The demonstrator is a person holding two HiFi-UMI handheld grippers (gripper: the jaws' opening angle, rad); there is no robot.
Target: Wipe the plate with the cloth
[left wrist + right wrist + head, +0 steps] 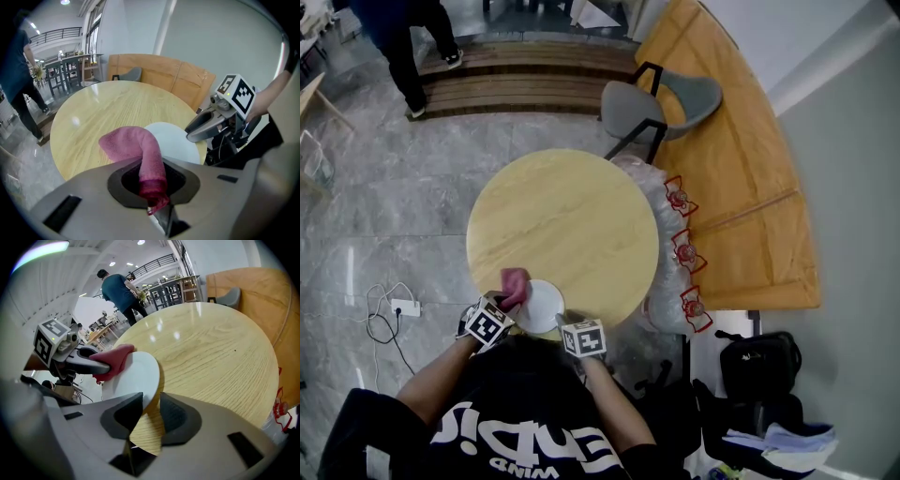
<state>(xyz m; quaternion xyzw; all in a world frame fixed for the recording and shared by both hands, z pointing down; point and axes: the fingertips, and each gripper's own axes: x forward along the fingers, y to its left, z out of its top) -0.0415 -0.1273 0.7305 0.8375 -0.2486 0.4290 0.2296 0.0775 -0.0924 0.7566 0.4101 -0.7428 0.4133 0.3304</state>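
Note:
A white plate (542,306) is at the near edge of the round wooden table (562,225). My right gripper (566,324) is shut on the plate's (135,377) near rim, and in the right gripper view (149,409) the plate stands tilted above the tabletop. My left gripper (510,302) is shut on a pink cloth (515,283). In the left gripper view (153,188) the cloth (136,145) rises out of the jaws and folds over towards the plate's (176,140) left edge. The right gripper view shows the cloth (112,363) touching the plate's far left rim.
A grey chair (661,101) stands behind the table, beside a long wooden bench (750,178). Clear bags with red tags (673,246) lean at the table's right. A black bag (757,362) sits lower right, a power strip (401,307) on the floor left. A person (411,37) stands far back.

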